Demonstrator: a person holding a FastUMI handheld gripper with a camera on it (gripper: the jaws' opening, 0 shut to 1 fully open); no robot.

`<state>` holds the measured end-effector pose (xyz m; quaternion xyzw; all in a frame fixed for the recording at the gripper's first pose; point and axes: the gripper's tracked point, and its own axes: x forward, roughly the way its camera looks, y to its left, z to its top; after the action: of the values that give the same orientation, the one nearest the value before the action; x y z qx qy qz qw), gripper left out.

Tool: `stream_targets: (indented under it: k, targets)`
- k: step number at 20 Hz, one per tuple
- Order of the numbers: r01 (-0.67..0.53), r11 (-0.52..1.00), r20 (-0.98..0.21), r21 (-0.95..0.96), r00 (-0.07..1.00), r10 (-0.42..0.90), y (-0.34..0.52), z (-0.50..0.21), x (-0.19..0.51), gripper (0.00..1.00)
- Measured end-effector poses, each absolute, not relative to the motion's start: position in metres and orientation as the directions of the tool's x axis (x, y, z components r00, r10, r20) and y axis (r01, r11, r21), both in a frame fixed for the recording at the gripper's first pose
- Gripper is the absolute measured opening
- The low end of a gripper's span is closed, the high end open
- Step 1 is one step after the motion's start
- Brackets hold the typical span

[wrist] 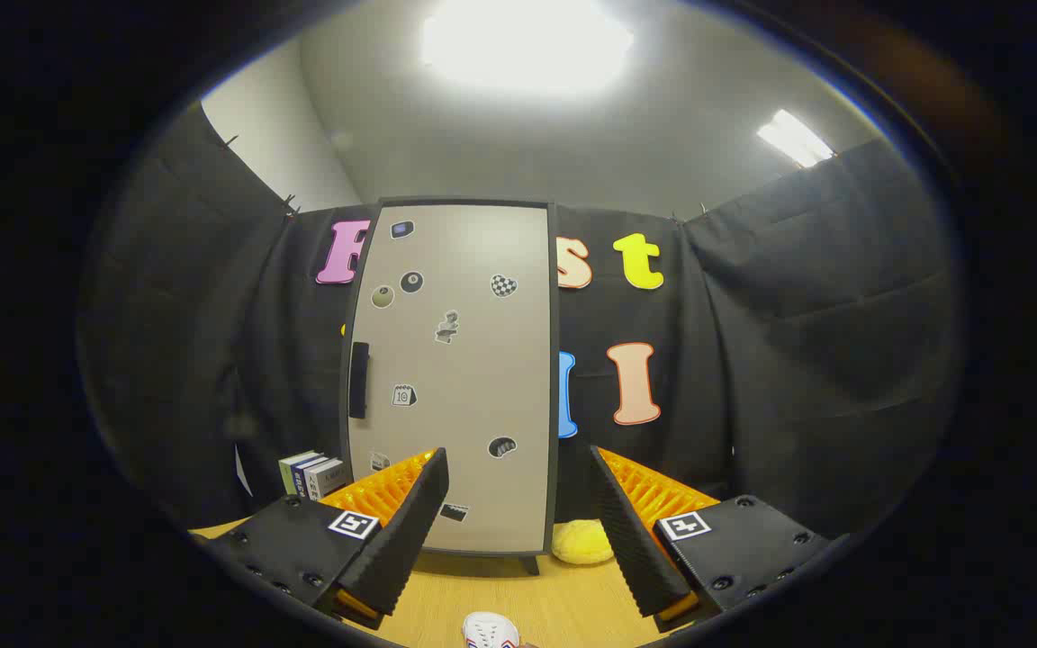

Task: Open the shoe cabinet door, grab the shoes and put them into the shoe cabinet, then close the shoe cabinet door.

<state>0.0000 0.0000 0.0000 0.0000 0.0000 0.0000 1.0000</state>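
The claw is spread wide and holds nothing. The cabinet stands on the worktop beyond the fingers, and its door is closed. A dark handle runs up and down near the door's left edge, and that looks like the place to take hold. The door looks flat, stiff and smooth, so the fingers would likely slip on its face; the handle sticks out and should give a better grip. A small white shoe lies on the worktop between the fingers, close to the camera. It looks light and a bit soft, and pinching its sides may work best. A yellow soft thing sits by the cabinet's foot on the right. Some books stand to the left. The door has small stickers, and one shows the number 10. The writing on the books is too small to read.
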Motion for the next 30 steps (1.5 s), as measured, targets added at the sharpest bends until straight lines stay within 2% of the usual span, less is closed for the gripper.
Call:
stream_targets:
  k: [19, 30]
  targets:
    - [-0.041, 0.998, -0.019, 0.049, 0.999, 0.042, 0.012, -0.005, 0.010, 0.97]
    - [-0.189, 0.978, 0.035, 0.090, 0.982, 0.186, 0.099, 0.028, 0.064, 0.97]
